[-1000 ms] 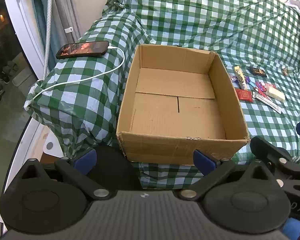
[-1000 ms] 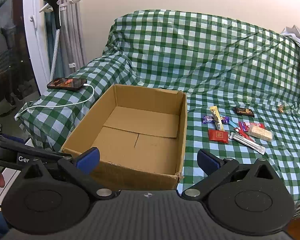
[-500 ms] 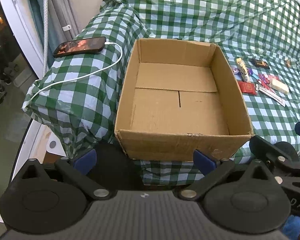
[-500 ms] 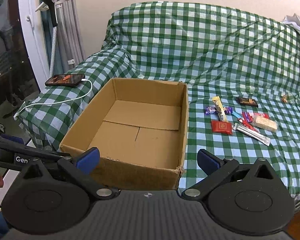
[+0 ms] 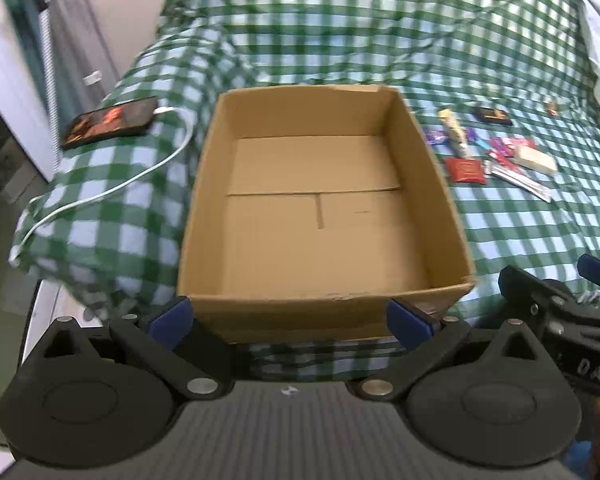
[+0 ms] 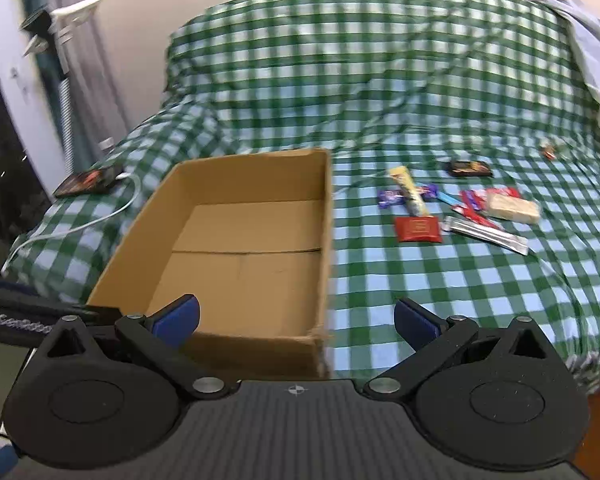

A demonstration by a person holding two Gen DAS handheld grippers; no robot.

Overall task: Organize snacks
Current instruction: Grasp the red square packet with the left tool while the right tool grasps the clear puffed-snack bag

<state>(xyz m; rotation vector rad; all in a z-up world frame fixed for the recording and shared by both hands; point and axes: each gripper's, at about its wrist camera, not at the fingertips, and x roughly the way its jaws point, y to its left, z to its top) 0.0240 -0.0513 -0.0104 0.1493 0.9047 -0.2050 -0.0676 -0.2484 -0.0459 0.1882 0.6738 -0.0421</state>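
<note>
An empty open cardboard box (image 5: 324, 208) (image 6: 236, 252) sits on a green checked sofa cover. Right of it lie several snacks: a red packet (image 6: 418, 229) (image 5: 465, 170), a silver stick (image 6: 488, 234), a yellow bar (image 6: 409, 190), a beige wafer pack (image 6: 512, 207), purple candies (image 6: 392, 198) and a dark packet (image 6: 470, 168). My left gripper (image 5: 290, 316) is open and empty, at the box's near wall. My right gripper (image 6: 296, 318) is open and empty, over the box's near right corner, well short of the snacks.
A phone (image 5: 110, 122) on a white charging cable (image 5: 112, 188) lies on the sofa arm left of the box. A small wrapped candy (image 6: 548, 152) lies far right. A curtain and a window frame stand at the left. The sofa back rises behind.
Both grippers have moved forward and to the right, toward the box and snacks, and the views are motion-blurred. Both stay open and empty. No object has moved.
</note>
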